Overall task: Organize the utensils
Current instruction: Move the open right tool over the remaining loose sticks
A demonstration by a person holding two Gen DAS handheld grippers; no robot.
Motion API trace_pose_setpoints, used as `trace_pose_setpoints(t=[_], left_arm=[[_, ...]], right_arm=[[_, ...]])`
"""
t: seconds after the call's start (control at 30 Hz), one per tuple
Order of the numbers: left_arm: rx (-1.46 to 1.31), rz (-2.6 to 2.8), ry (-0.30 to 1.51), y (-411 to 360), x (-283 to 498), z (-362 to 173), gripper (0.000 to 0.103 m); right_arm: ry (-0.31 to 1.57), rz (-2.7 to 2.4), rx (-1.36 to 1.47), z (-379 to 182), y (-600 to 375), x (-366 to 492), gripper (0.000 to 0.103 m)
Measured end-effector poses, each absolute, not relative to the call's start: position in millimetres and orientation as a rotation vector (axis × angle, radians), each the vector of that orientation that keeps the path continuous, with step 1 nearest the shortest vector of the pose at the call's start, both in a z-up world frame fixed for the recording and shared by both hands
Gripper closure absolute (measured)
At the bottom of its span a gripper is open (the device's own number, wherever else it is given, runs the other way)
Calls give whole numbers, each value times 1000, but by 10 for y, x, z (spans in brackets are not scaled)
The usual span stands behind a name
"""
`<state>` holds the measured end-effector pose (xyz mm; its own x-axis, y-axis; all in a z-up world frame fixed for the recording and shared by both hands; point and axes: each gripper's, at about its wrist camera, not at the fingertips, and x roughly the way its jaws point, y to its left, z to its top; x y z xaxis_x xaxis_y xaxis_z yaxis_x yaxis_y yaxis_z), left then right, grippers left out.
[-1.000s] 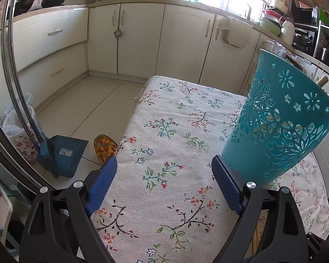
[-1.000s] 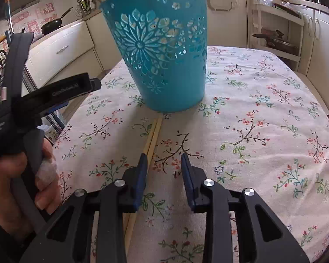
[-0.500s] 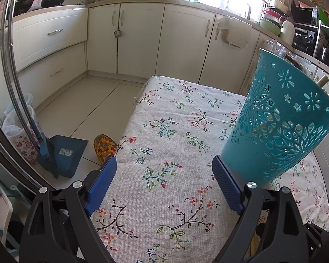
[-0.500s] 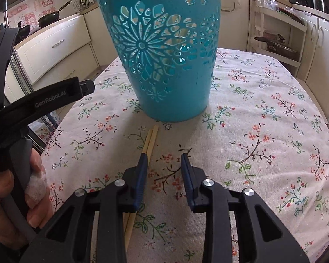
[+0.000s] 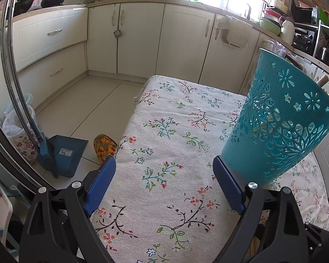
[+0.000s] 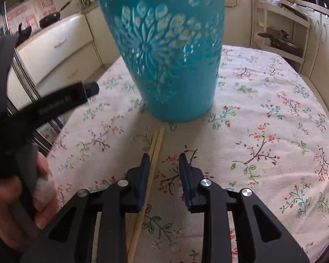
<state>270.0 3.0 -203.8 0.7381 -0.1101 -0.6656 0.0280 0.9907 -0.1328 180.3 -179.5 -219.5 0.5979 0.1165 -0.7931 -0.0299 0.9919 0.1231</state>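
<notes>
A floral-clothed kitchen table [image 6: 274,114] carries everything. The right gripper [image 6: 162,166], jaws narrowly parted and empty, has dropped lower and closer than a second ago, straddling the chopsticks [image 6: 156,144] lying toward the near edge. Their tips touch the teal holder [image 6: 164,50] mid-table, now looming nearer. A pickup looks imminent. The left gripper [image 5: 164,177] stays wide open and empty beside the holder [image 5: 278,127].

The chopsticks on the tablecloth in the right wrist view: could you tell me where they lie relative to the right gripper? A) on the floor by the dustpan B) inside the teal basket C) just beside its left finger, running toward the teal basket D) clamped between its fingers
C: the chopsticks lie flat on the tablecloth along the left finger of the open right gripper, pointing at the teal basket.
</notes>
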Motion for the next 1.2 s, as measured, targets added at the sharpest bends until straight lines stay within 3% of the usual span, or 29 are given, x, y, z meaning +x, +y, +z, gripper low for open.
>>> trace_pose_setpoints(t=[0.5,0.67,0.97,1.2], left_arm=[[-114,-76,738,20,2702,-2034,17],[-118,-77,738,24,2699,-2034,17],[-76,-71,757,-47,2695,-2055,16],[30,-206,874,-429,2430,-2140,16]], right_arm=[[929,113,39,-2217,-1755,1718,77],[948,105,-9,-2204,-1858,1576,92],[929,20,63,-2208,-2323,1450,94],[904,42,69,-2205,-2306,1403,87]])
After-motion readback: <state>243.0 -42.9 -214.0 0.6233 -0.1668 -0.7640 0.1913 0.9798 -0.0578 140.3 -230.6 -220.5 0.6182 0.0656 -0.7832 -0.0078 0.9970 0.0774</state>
